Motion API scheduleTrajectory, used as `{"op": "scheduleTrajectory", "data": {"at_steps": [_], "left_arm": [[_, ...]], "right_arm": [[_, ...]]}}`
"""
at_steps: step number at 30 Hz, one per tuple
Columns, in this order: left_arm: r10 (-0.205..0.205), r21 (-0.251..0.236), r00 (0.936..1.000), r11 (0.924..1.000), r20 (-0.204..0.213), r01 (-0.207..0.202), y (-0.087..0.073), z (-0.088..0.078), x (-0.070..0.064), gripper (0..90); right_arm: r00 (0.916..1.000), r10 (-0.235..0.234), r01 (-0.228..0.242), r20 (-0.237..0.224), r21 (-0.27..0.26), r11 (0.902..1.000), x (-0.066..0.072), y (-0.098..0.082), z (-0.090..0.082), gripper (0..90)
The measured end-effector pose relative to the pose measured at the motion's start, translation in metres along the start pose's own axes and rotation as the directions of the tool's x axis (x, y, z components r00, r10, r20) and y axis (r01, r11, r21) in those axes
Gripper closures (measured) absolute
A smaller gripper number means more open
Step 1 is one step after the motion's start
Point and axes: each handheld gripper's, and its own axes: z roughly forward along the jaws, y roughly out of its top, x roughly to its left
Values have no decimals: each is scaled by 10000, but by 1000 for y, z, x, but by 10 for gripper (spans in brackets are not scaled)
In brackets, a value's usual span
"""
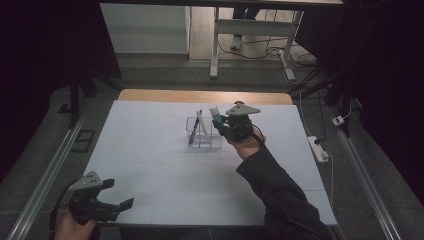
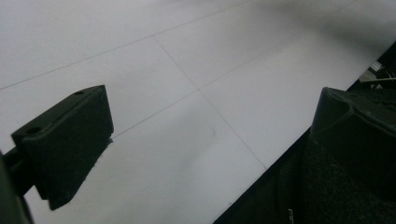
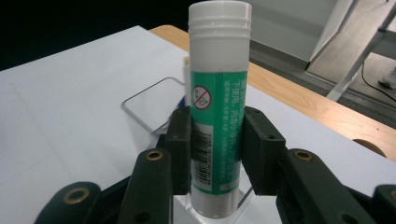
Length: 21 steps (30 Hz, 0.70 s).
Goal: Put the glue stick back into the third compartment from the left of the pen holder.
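My right gripper (image 1: 223, 125) is shut on a glue stick (image 1: 216, 114) with a green label and a white cap, and holds it upright over the right side of a clear acrylic organizer (image 1: 204, 142) at the middle of the white table (image 1: 150, 150). In the right gripper view the pads (image 3: 180, 140) press on both sides of the glue stick (image 3: 218, 70), with the organizer's rim (image 3: 140, 98) behind it. A blue pen (image 1: 193, 135) and a white stick (image 1: 202, 124) lean in the organizer. My left gripper (image 1: 120, 193) stands open near the table's front left corner, nothing between its fingers (image 2: 70, 140).
A wooden strip (image 1: 200, 96) runs along the table's far edge. A power strip (image 1: 318, 148) lies on the floor to the right, and metal rails (image 1: 50, 165) flank the table. The person's dark sleeve (image 1: 280, 190) crosses the front right of the table.
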Motion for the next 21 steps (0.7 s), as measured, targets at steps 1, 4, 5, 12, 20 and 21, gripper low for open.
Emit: {"op": "scheduleTrajectory", "data": {"at_steps": [1, 4, 5, 12, 20, 21], "left_arm": [[-38, -26, 10000, 10000, 2, 38, 0, -1, 0, 0], [-65, -26, 10000, 10000, -29, 65, -1, -1, 1, 0], [-60, -10, 10000, 10000, -28, 60, -1, -1, 1, 0], [38, 109, 10000, 9999, -55, -38, 0, 0, 0, 0], [183, 215, 9998, 9996, -92, -181, 0, 1, -2, 0], [183, 224, 9998, 9996, -104, -181, 0, 1, -2, 0]], "right_arm": [[9999, 111, -111, 26, 3, 9999, -2, -1, 4, 663], [9990, 441, -441, 75, -56, 9990, -8, -3, 15, 662], [9985, 539, -539, 67, -30, 9985, -9, -5, 18, 662], [9964, 801, -800, 275, -13, 9968, -13, -13, 37, 662], [9976, 539, -556, 424, 405, 9976, -10, -22, 48, 661], [9976, 480, -504, 497, 478, 9976, -10, -24, 49, 659]]}}
